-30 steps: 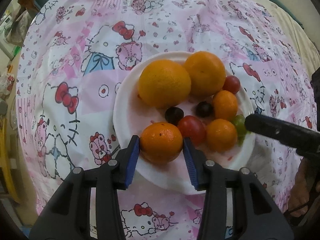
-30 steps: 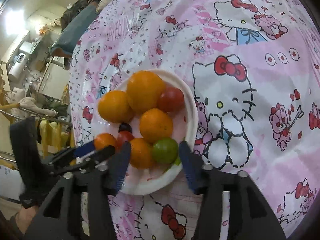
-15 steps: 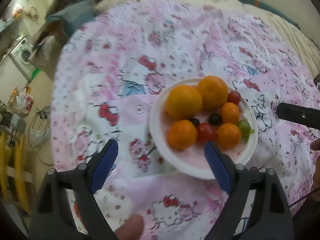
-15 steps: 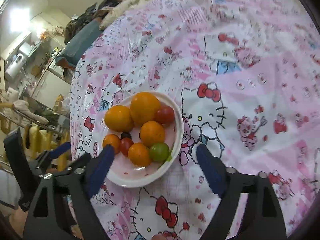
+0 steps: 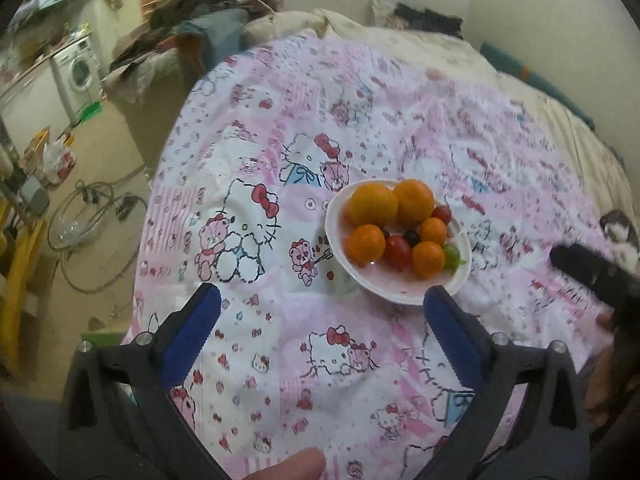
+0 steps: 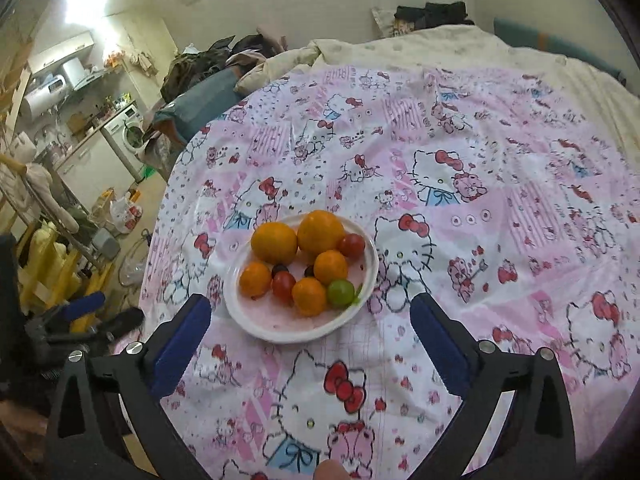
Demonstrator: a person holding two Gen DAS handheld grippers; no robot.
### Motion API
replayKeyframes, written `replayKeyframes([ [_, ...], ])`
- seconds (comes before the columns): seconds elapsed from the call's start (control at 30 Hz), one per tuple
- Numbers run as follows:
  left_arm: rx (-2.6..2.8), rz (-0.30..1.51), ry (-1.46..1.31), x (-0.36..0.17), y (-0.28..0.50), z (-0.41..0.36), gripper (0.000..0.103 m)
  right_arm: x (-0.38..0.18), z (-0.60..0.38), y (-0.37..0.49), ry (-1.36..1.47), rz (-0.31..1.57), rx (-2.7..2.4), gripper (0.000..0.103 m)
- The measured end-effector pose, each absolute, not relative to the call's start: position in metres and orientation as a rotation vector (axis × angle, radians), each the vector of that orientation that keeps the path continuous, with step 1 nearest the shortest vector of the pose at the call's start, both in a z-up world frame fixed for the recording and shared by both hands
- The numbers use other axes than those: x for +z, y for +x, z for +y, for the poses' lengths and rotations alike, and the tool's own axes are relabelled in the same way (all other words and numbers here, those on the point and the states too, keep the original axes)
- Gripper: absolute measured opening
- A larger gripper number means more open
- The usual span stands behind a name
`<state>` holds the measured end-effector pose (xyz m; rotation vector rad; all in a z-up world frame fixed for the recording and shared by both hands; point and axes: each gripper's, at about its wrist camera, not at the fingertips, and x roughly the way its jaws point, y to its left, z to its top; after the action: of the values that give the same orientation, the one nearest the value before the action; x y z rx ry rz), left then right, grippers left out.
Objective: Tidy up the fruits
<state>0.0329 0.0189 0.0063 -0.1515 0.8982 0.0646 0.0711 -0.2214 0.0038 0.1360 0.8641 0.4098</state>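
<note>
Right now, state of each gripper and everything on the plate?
left gripper: open, empty, short of the plate
right gripper: open, empty
plate: upright on tablecloth, holding all the fruit
oranges: on plate, untouched
tomatoes: on plate
green grape: on plate, near edge

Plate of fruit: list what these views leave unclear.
- Dark fruits: both views, half hidden among oranges, too small to identify.
- Green fruit: left view, partly behind an orange.
- Right gripper: left view, blurred, cut by the edge.
- Plate underside: hidden.
</note>
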Motion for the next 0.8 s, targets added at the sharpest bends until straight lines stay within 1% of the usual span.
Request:
replayKeyframes([
  [0.13,0.083,0.84,-0.155,0.01,0.016,0.016,0.101,0.006,-0.213,0.046,0.054,0.808,0.391,0.102],
  [0.3,0.099,0.807,-0.125,0.006,0.011,0.01,0.102,-0.001,-0.212,0.034,0.033,0.758,0.363,0.103],
  [0.5,0.1,0.812,-0.11,-0.003,0.015,0.006,0.102,-0.012,-0.208,0.045,0.038,0.776,0.337,0.103],
  [0.8,0.097,0.812,-0.119,-0.004,0.016,0.006,0.102,-0.013,-0.202,0.044,0.02,0.762,0.347,0.103],
])
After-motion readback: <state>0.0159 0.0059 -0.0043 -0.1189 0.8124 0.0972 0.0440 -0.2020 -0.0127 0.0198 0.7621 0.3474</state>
